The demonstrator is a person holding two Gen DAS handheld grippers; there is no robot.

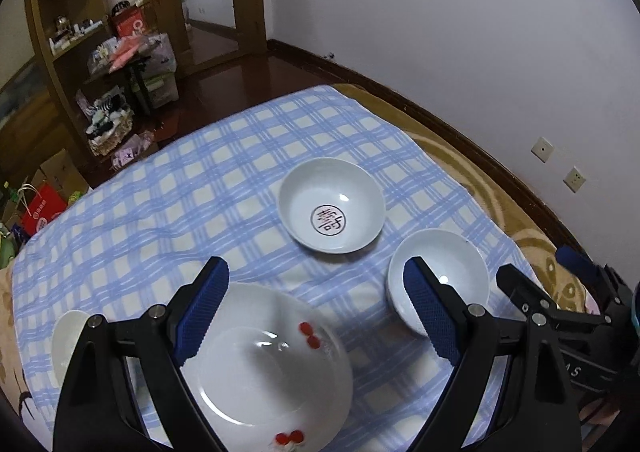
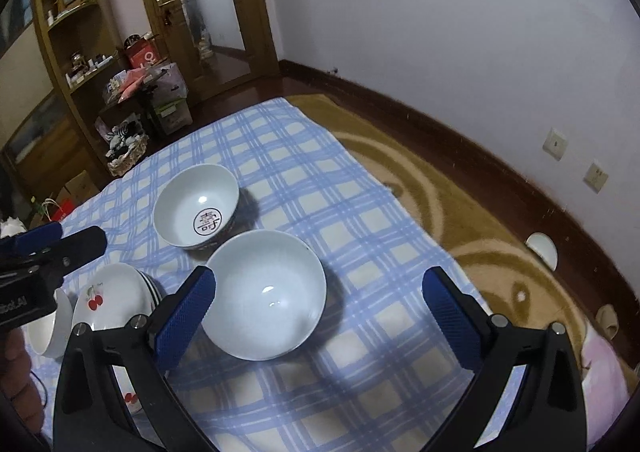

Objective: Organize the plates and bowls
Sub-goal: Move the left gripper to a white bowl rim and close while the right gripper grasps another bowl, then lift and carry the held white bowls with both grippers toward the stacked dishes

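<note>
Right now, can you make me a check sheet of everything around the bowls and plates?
Surface: blue checked cloth over a brown patterned blanket.
Job's things: marked bowl, plain bowl, cherry plate, small white dish, all apart.
Clutter: nothing seen on the cloth.
Tools: left tool open above the cherry plate; right tool open around the plain bowl, not gripping.
Cables: nothing seen.
Surroundings: wooden shelves, door, wall sockets.
</note>
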